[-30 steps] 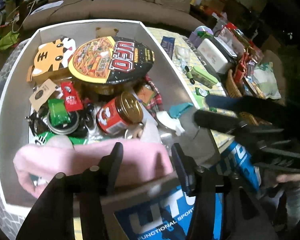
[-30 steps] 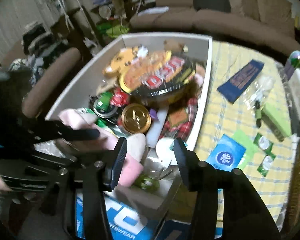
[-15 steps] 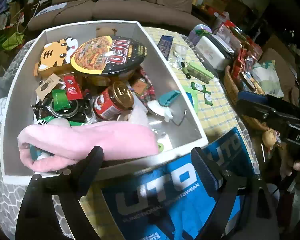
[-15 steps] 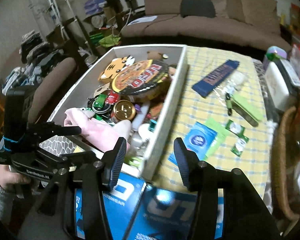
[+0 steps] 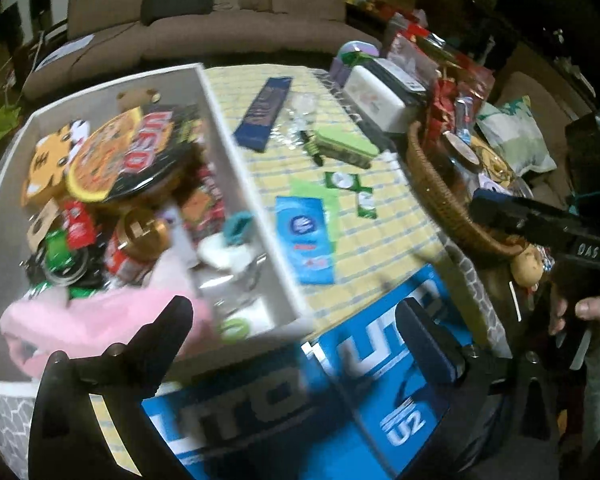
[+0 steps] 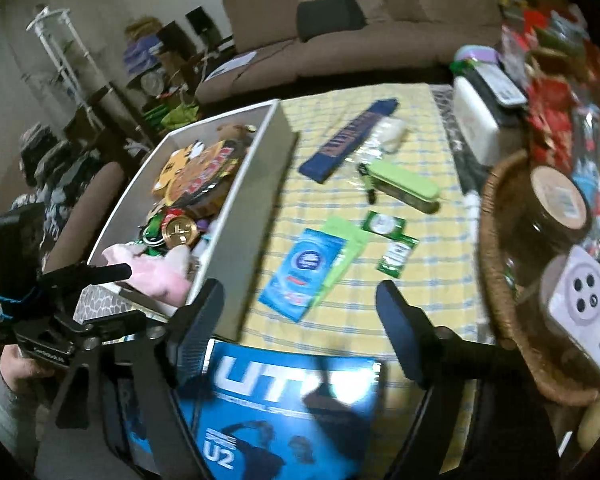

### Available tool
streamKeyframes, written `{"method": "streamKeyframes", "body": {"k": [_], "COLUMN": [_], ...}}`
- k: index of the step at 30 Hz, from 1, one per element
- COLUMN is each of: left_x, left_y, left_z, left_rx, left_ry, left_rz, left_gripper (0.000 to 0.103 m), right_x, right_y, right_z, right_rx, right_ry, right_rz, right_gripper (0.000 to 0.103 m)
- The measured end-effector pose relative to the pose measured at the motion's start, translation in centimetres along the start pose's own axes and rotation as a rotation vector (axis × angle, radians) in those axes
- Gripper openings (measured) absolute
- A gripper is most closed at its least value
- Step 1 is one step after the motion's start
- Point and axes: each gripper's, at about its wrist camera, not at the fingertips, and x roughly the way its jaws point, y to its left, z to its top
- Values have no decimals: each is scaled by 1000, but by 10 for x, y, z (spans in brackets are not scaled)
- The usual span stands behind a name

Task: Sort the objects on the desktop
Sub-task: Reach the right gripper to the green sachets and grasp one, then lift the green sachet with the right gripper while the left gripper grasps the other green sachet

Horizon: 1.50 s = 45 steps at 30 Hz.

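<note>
- The left gripper (image 5: 296, 320) is hanging low in its own view, at 6 o'clock. Its jaws have just been opening and are standing wide, with nothing between them.
- The right gripper (image 6: 300, 300) is also sitting at 6 o'clock in its own view. Its jaws have just been opening too, and nothing is between them.
- A blue box (image 6: 284, 404) with white letters is lying right under both grippers, at the near edge of the table.
- A yellow checked cloth (image 6: 420, 280) is covering the table past the blue box.
- A blue tissue pack (image 6: 304, 268) is lying flat on the cloth, just past the right gripper at 12 o'clock.
- A white box (image 5: 236, 168) is sitting at 10 o'clock in the left view, full of things. A pink cloth (image 5: 100, 320) is lying at its near end and a round noodle bowl (image 5: 136, 152) at its far end.
- A green case (image 6: 404, 184) and a dark blue bar (image 6: 348, 140) are lying farther back on the cloth.
- A brown woven basket (image 6: 496, 280) is sitting at 3 o'clock in the right view.
- A brown sofa (image 6: 360, 32) is standing far back at 12 o'clock.
</note>
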Motion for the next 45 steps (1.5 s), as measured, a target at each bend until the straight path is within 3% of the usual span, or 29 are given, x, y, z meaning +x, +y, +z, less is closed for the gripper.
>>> {"method": "streamKeyframes", "body": {"k": [8,13,19,24,27,29,32,34,38,39,40,42,45], "left_x": [30,53,85,114,126,136,151,162,186,191,198,211,228], "left_y": [-39,-46,-49,-48,-50,-53,-58,-62,-74,-75,-75,-75,-75], "left_z": [38,69,96,110,116,119,123,125,132,134,135,139,141], "left_rx": [-7,-10,12,35,50,59,84,120,233,248,253,245,184], "left_ry": [-22,-19,15,51,68,85,122,157,235,250,271,302,313], "left_rz": [-15,2,17,36,38,34,42,57,96,99,97,96,78], "left_gripper": [103,103,103,103,103,101,90,79,72,64,56,51,51], "right_x": [27,76,126,158,167,164,152,142,109,101,90,81,84], "right_y": [-54,-72,-89,-88,-85,-84,-92,-95,-90,-89,-87,-88,-91], "right_z": [-5,-4,8,10,1,1,2,-1,-14,-18,-24,-29,-32], "right_rx": [59,18,26,-39,-103,-133,-82,-57,-42,-35,-18,3,-4], "right_ry": [39,94,114,156,150,142,125,128,129,122,111,104,124], "right_rz": [-55,-145,-138,-218,-256,-251,-196,-170,-139,-131,-109,-89,-97], "right_gripper": [76,55,50,46,37,13,5,4,3,3,3,3,3]}}
